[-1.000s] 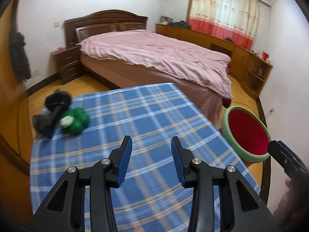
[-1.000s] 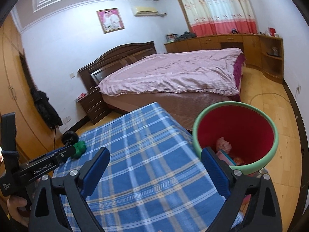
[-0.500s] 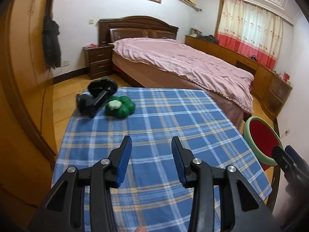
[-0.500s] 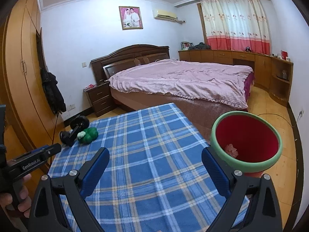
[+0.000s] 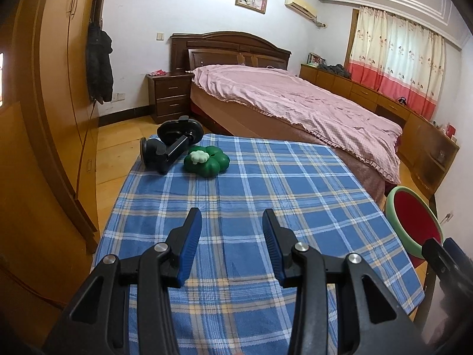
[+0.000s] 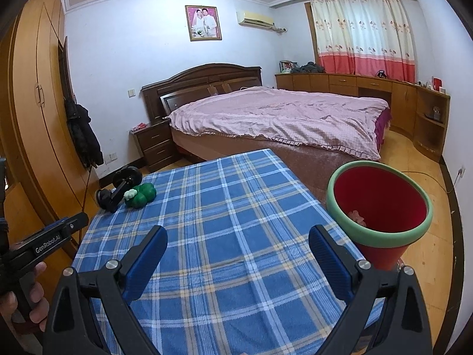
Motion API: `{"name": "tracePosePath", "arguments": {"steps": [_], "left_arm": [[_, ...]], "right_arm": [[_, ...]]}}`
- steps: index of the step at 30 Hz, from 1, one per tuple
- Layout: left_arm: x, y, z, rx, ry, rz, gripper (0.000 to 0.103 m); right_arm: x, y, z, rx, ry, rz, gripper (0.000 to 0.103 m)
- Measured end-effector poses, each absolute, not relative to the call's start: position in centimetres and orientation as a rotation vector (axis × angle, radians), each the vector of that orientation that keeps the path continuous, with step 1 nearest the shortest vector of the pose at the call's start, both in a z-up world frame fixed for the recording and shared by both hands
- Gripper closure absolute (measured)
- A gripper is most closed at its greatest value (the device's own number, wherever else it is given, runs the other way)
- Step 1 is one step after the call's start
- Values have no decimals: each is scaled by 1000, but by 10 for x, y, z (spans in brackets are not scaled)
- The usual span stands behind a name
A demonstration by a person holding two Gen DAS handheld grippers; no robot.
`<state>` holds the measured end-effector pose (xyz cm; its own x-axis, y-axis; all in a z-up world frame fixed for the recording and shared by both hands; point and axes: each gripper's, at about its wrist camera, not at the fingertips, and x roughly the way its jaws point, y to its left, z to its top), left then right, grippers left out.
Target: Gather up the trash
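Both grippers hang over the near end of the table with the blue plaid cloth (image 5: pixel 251 195), and neither has hold of anything. The left gripper (image 5: pixel 232 245) has its blue pads partly apart with only cloth showing between them; the right gripper (image 6: pixel 238 263) stands noticeably wider, also bare. The red bin with the green rim (image 6: pixel 381 207) sits off the table's right edge, just beside the right gripper, with something pale pink at the bottom, a crumpled scrap I would guess, though it is too small to be sure. What is left on the cloth lies at the far left corner: a green clover-shaped object (image 5: pixel 207 161) with a white cap, touching or nearly touching a black stand-like gadget (image 5: pixel 171 145) whose long arm runs toward the corner. Neither looks plainly like trash. If one is to go, it lies ahead and to the left, nearer the left gripper, which would then carry it across to the bin.
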<state>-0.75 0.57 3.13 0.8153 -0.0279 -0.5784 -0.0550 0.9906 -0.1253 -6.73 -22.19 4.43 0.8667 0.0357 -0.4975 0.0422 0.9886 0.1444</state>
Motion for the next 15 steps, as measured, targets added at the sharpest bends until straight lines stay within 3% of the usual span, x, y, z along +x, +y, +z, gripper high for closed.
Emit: {"name": "tracePosePath", "arguments": {"steps": [15], "left_arm": [[-7,-2,30,-127,610,20,60]], "right_arm": [[-65,-231,36,203,560,-12,4]]}}
